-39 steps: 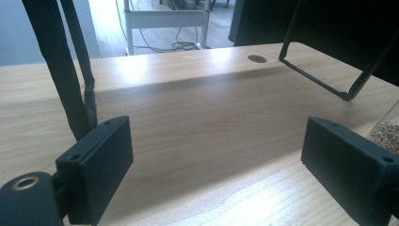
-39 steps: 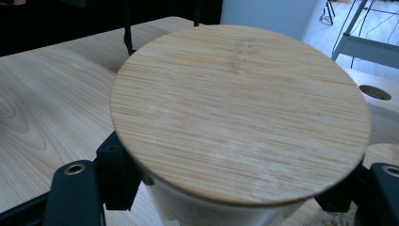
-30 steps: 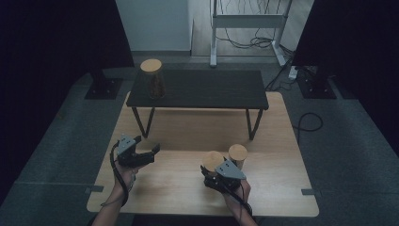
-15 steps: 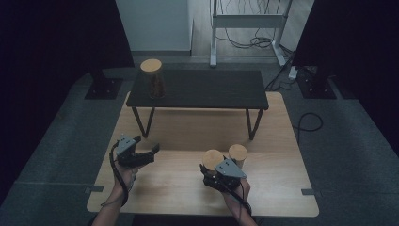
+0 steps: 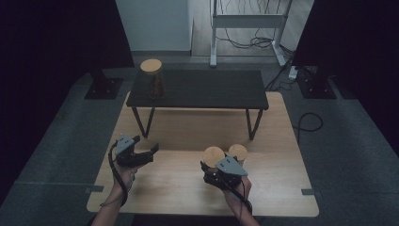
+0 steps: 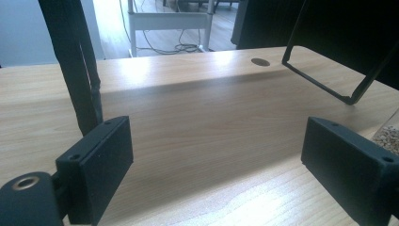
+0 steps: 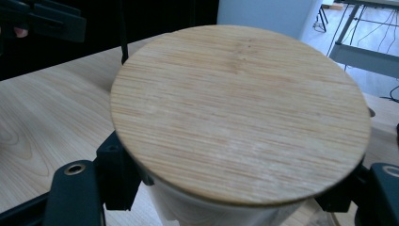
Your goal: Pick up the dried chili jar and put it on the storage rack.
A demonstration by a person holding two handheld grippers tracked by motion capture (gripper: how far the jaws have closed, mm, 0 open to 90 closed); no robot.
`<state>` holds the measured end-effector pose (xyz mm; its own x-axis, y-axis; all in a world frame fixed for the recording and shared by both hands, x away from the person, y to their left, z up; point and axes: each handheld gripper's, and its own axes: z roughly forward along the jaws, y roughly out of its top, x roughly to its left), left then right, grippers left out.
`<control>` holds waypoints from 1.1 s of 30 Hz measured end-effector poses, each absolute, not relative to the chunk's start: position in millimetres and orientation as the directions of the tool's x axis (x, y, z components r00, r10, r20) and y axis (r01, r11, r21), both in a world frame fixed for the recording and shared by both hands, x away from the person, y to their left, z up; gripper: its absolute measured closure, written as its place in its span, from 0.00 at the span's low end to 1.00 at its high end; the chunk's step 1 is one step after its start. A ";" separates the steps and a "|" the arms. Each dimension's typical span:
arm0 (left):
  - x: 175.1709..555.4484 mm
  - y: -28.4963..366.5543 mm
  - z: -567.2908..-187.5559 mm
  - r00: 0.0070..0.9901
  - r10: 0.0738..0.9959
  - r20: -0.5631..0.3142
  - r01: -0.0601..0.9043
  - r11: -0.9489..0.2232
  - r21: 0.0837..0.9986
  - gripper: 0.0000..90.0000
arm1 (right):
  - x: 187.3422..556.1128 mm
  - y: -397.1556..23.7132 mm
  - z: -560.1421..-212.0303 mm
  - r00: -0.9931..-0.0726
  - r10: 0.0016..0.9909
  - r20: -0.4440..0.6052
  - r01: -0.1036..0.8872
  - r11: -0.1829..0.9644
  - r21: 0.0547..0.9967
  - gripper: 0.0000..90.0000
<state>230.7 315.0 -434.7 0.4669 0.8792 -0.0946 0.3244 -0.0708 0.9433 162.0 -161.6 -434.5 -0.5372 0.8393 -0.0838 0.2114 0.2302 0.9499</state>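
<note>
My right gripper [image 5: 212,165] is shut on a glass jar with a round bamboo lid [image 5: 214,155] near the front right of the wooden table [image 5: 179,183]. In the right gripper view the lid [image 7: 240,108] fills most of the picture, and the two black jaws of my right gripper [image 7: 228,190] press on the glass just under it. A second lidded jar [image 5: 237,151] stands right beside it. My left gripper [image 5: 149,153] hovers at the front left, open and empty. Its pads [image 6: 99,165] stand wide apart over bare wood.
A low black bench [image 5: 202,89] stands across the back of the table on thin metal legs [image 6: 329,89]. A third lidded jar [image 5: 152,77] stands on its left end. At the right edge of the left gripper view is a jar of grains [image 6: 388,136].
</note>
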 end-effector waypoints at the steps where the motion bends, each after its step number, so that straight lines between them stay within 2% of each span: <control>1: 230.8 315.0 -434.8 0.467 0.879 -0.095 0.325 -0.071 0.943 0.10 | 162.7 -161.9 -433.0 -0.539 0.838 -0.084 0.211 0.231 0.950 0.28; 33: 232.2 316.1 -435.7 0.468 0.877 -0.105 0.331 -0.064 0.941 0.10 | 173.8 -159.4 -403.1 -0.539 0.834 -0.122 0.191 0.262 0.946 0.28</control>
